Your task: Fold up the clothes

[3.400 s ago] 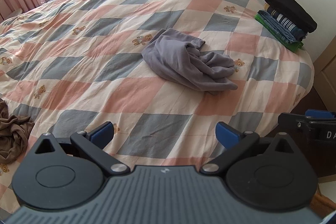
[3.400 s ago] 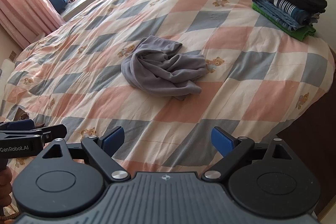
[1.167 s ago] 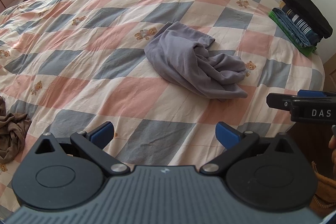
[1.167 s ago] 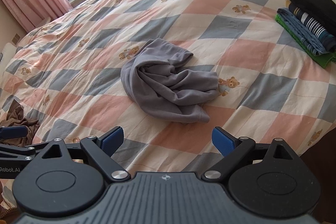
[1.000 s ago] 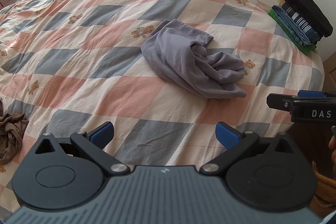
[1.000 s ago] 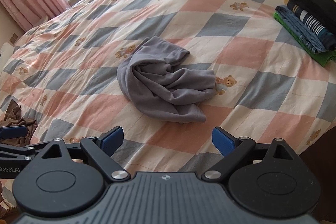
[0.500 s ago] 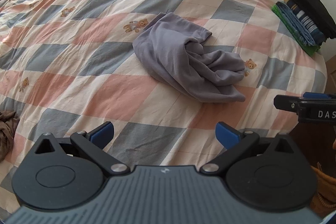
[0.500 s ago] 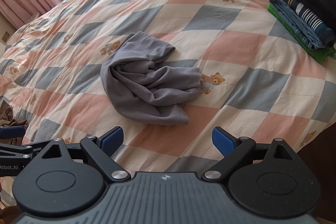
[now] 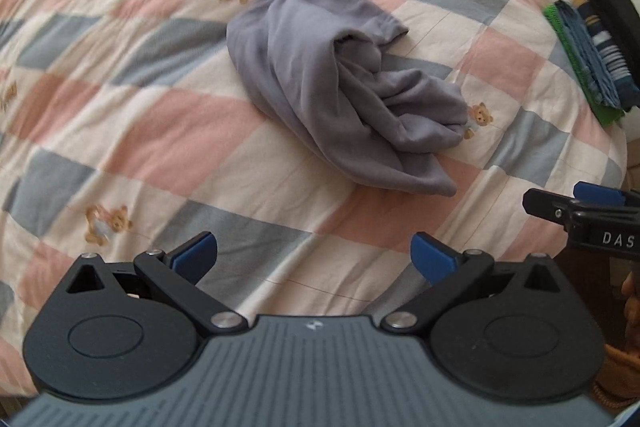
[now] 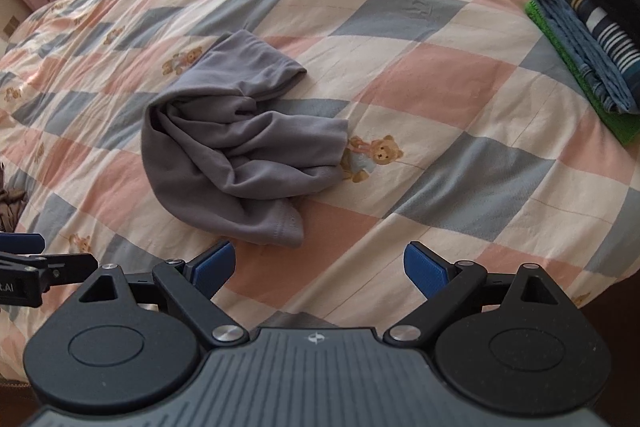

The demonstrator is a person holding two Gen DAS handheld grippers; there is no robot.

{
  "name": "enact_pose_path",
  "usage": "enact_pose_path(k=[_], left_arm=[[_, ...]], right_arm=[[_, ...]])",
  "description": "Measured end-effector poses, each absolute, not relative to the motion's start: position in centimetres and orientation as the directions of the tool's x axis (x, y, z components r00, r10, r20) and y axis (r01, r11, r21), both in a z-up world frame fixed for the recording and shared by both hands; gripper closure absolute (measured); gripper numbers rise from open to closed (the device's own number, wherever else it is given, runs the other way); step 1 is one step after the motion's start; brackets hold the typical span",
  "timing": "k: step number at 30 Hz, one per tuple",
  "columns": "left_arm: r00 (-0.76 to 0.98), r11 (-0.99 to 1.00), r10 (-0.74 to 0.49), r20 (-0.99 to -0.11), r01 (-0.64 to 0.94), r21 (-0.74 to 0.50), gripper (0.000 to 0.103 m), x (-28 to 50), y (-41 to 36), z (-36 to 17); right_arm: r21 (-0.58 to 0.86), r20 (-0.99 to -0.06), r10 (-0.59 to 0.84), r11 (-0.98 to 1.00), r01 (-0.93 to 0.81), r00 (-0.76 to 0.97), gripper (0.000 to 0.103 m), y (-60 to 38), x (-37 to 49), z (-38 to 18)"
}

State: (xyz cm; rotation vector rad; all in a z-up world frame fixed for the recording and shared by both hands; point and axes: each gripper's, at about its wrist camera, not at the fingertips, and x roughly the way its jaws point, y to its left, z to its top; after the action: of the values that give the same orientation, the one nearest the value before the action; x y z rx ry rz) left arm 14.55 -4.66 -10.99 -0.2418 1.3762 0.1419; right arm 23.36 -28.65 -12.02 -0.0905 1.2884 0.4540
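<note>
Pink, grey and cream squares cover the quilt (image 10: 400,83), and the grey garment (image 10: 236,147) lies crumpled near its middle. Folded clothes, the stack (image 10: 592,23), sit at the quilt's far right corner, well apart from the garment. Both grippers hover low over the quilt's near edge, level and pointing at the garment. The left gripper (image 9: 313,255) has its jaws spread wide, empty; the right gripper (image 10: 319,267) is the same. The garment's long axis runs from far-left to near-right. Compared with half a second ago, both grippers are nearer to the garment.
</note>
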Motion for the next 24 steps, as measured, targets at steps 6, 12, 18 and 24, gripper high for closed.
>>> enact_pose_path(k=[6,12,18,24], left_arm=[[0.151,0.950,-0.038,-0.988,-0.301,-0.083,0.001,15.8,-5.2,-12.9],[0.149,0.939,-0.038,-0.988,-0.333,-0.087,0.001,17.0,-5.6,-13.6],[0.182,0.922,-0.076,-0.980,-0.361,-0.138,0.001,17.7,-5.5,-14.9],[0.213,0.859,-0.171,-0.962,-0.446,-0.252,0.002,18.1,-4.8,-17.8]], right_arm=[[0.185,-0.946,0.279,0.884,-0.430,0.165,0.009,-28.8,25.0,-13.5],[0.177,-0.946,0.285,0.852,-0.492,0.153,0.009,-28.3,26.2,-14.3],[0.159,-0.936,0.308,0.804,-0.573,0.172,0.017,-27.9,26.9,-15.2],[0.044,-0.937,0.282,0.681,-0.731,0.206,0.034,-26.6,26.7,-17.8]])
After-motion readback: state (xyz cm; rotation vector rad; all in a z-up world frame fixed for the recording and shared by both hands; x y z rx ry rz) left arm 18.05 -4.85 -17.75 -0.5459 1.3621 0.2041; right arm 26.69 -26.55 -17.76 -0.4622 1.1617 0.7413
